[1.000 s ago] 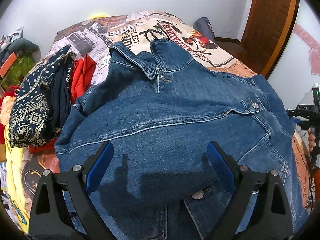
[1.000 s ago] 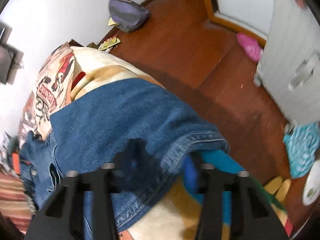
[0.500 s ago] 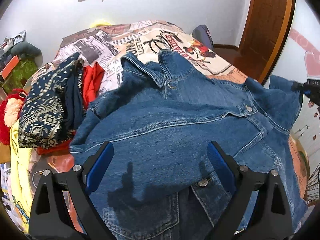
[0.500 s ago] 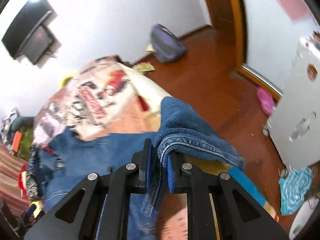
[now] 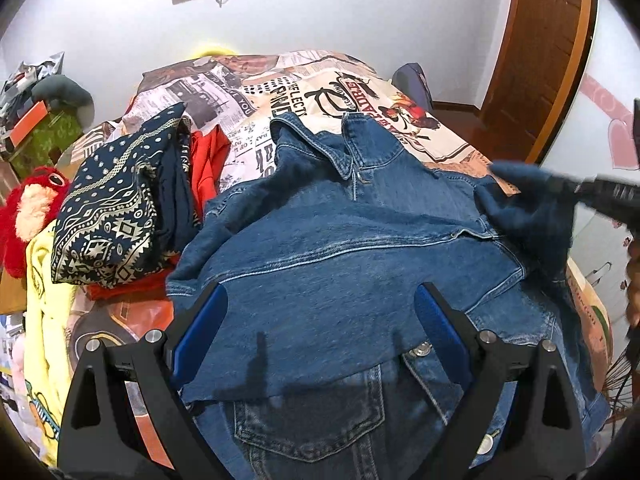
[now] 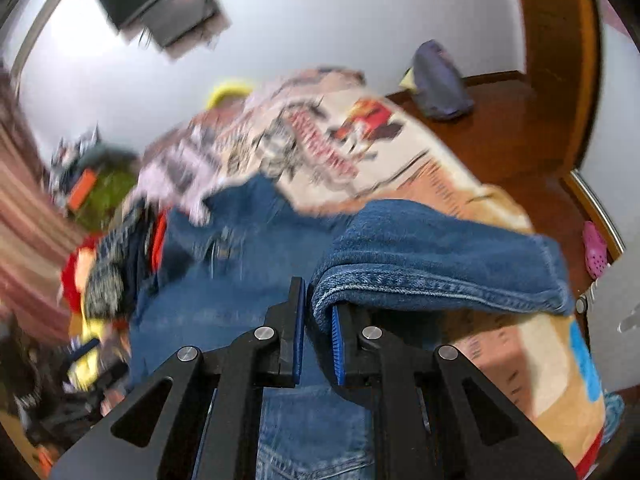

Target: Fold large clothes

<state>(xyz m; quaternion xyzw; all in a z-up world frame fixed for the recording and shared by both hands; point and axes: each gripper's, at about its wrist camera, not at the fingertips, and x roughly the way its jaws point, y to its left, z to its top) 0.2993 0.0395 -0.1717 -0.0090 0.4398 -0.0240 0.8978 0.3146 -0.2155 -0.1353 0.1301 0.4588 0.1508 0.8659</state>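
Note:
A blue denim jacket [image 5: 340,256] lies spread on the bed, collar toward the far wall. My left gripper [image 5: 320,320] hovers above its middle, open, with nothing between its blue pads. In the right wrist view my right gripper [image 6: 318,320] is shut on the jacket's sleeve cuff [image 6: 440,264], which drapes over to the right and is lifted above the bed. From the left wrist view that raised sleeve [image 5: 528,208] and the dark right gripper body [image 5: 604,192] show at the right edge.
A pile of folded clothes [image 5: 116,204] in navy pattern and red lies left of the jacket, with a red plush toy [image 5: 28,216] and yellow cloth beyond. The printed bedspread [image 5: 304,92] covers the bed. Wooden floor, a grey bag [image 6: 438,80] and a door [image 5: 540,52] are right.
My right gripper closed on the sleeve cuff, then lifted it and swung it over toward the jacket's body. The left gripper rose slightly and stayed open.

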